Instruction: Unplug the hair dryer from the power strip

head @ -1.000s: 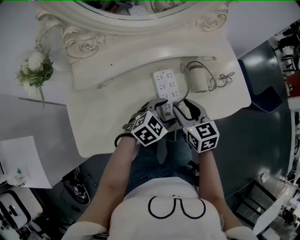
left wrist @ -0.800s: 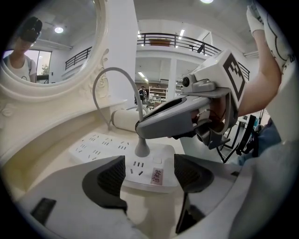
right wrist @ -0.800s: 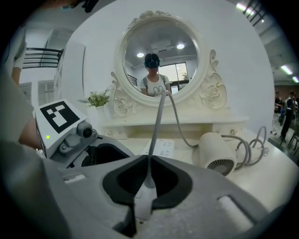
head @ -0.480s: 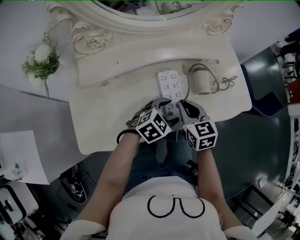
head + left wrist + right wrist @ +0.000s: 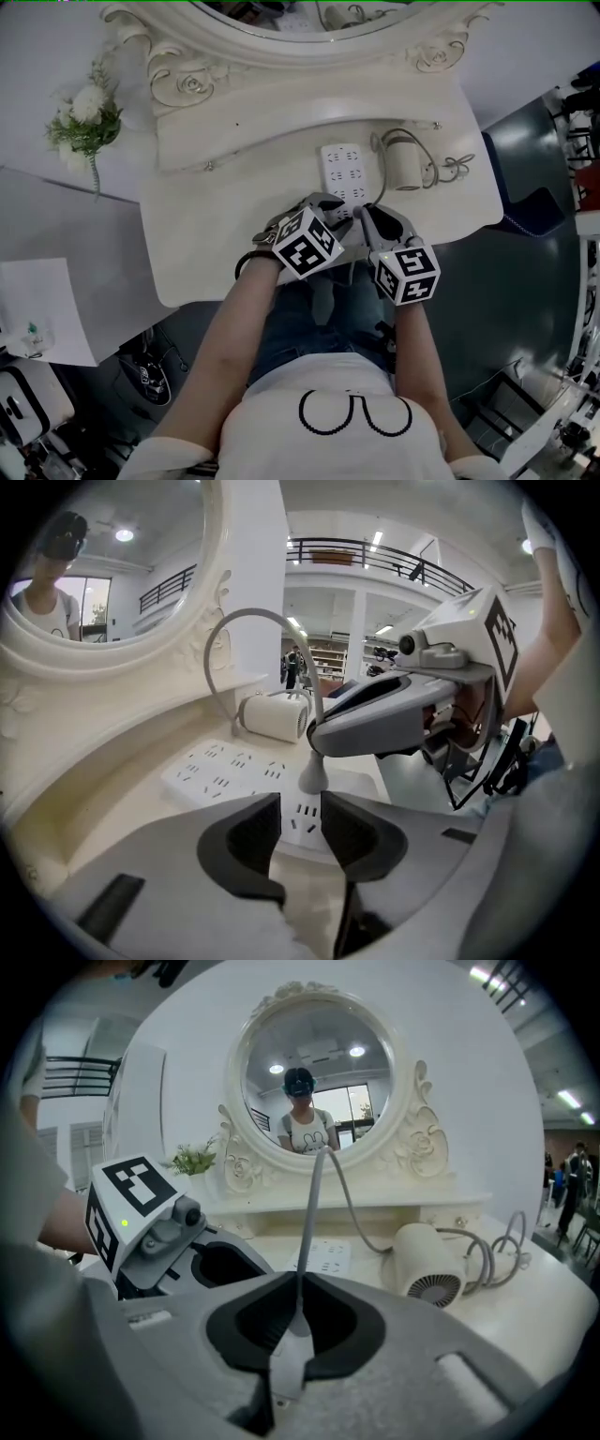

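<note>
Tabletop [image 5: 216,234]: I am working at its near edge. It is giving the strip a flat seat to be braced against.
Left gripper [image 5: 301,832]: I am hovering it at the near end of the power strip. Its fingers [image 5: 246,832] have just been closing and are standing narrowed with a gap between them. The strip's last sockets are showing in that gap. I cannot confirm that the pads are pressing on anything.
Right gripper [image 5: 298,1321]: its fingers have just closed and are pinching the plug at the base of the cord [image 5: 314,1213].
Power strip [image 5: 344,167]: it is lying flat near the middle of the tabletop, just beside the dryer.
Hair dryer [image 5: 403,169]: it is resting on its side to the right of the strip, with its plug seated in a socket at the strip's near end.
Plug [image 5: 312,776]: it is standing upright in the strip.
Recommended method: I am judging that a straight pull along the pins is called for, with no rocking, on the plug body and not the cord.
Risk: the strip is likely to lift with the plug unless the left gripper is holding it down.
</note>
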`<state>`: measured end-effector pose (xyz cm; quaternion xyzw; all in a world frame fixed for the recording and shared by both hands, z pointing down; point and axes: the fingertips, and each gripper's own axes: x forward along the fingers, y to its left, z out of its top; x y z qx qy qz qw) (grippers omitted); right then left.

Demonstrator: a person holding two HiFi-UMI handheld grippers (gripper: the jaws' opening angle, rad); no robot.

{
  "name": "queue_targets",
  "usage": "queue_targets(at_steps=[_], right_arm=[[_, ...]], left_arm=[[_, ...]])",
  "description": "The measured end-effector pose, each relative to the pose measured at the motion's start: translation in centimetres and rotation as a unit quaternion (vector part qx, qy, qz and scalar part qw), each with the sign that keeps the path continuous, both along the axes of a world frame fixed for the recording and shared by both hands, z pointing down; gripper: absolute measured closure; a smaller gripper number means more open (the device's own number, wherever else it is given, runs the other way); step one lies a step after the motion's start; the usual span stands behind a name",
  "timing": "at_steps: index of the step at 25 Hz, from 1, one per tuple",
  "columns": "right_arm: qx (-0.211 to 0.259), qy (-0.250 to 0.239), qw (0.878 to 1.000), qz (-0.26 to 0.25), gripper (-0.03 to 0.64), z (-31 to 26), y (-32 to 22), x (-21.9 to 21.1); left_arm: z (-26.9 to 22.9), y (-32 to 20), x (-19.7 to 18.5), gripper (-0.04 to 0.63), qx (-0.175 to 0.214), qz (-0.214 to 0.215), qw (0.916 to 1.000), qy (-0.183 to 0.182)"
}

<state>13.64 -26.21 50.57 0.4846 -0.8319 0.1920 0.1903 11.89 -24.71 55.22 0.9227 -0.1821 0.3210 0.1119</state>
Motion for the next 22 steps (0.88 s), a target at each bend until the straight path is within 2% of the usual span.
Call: queue_targets(at_steps=[3, 4, 6, 7, 8, 15, 19, 22], right_arm=[[-0.006, -0.003, 1.0, -0.004, 0.594, 0.1, -0.1, -0.2], [-0.008, -0.005, 1.0, -0.003, 0.594, 0.1, -0.2, -0.2], [-0.01, -0.011, 1.0, -0.002, 0.593, 0.2, -0.2, -0.2], [-0.013, -0.013, 1.0, -0.002, 0.593, 0.2, -0.2, -0.2], [-0.015, -0.013, 1.0, -0.004, 0.592, 0.2, -0.2, -0.2], [-0.022, 0.036, 0.999, -0.018, 0.595, -0.2, -0.6, -1.1], [-0.038, -0.035, 0.998, 0.027, 0.594, 0.0, -0.8, 0.5], [-0.028, -0.031, 0.998, 0.037, 0.594, -0.2, -0.3, 0.4]], left_arm=[[-0.1, 0.5, 0.1, 0.457, -0.008, 0.017, 0.9998, 0.007], [-0.2, 1.0, 0.3, 0.418, -0.016, 0.028, 0.9994, 0.013], [-0.3, 2.2, 0.7, 0.287, -0.031, 0.051, 0.9981, 0.019], [-0.2, 2.6, 0.9, 0.249, -0.029, 0.059, 0.9978, 0.012], [0.0, 2.8, 0.9, 0.238, -0.02, 0.065, 0.9977, 0.0], [0.9, 3.0, 0.9, 0.233, 0.022, 0.086, 0.9944, -0.059], [1.1, 2.8, 1.0, 0.232, 0.026, 0.08, 0.9943, -0.065], [1.1, 2.8, 1.1, 0.229, 0.027, 0.078, 0.9942, -0.068]])
